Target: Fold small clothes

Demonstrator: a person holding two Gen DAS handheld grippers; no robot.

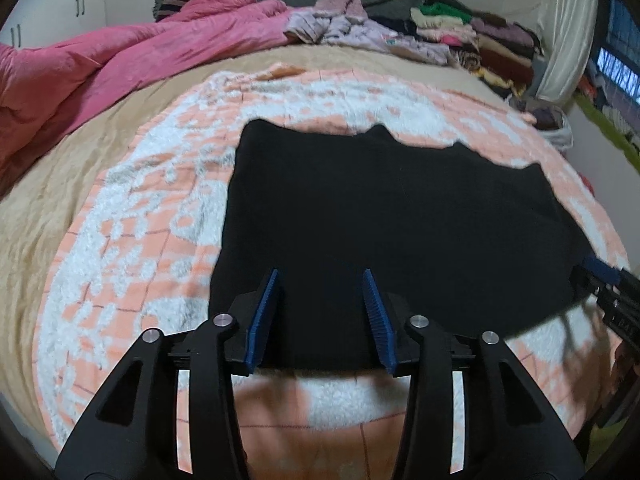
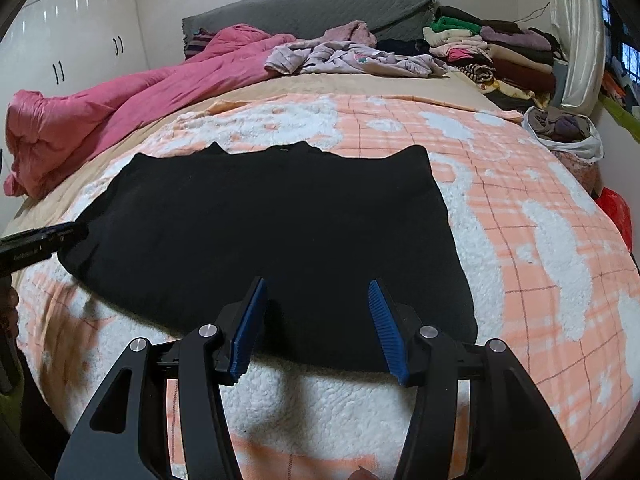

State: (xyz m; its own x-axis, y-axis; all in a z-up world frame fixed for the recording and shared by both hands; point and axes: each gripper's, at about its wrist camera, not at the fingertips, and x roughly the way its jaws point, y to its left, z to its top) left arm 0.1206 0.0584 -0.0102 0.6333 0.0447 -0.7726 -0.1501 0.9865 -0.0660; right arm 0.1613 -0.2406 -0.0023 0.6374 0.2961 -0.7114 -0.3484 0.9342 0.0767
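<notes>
A black garment [image 1: 380, 216] lies spread flat on an orange-and-white fleece blanket [image 1: 132, 248] on the bed; it also shows in the right wrist view [image 2: 272, 232]. My left gripper [image 1: 322, 284] is open and empty, its blue pads over the garment's near left hem. My right gripper [image 2: 316, 292] is open and empty over the near right hem. Each gripper shows at the edge of the other's view: the right one [image 1: 608, 280], the left one [image 2: 40, 240].
A pink duvet [image 2: 120, 92] is bunched at the far left. Loose lilac clothes [image 2: 352, 56] and a stack of folded clothes [image 2: 500, 52] lie by the grey headboard [image 2: 304, 12]. A bag of clothes [image 2: 564, 132] sits at the right bed edge.
</notes>
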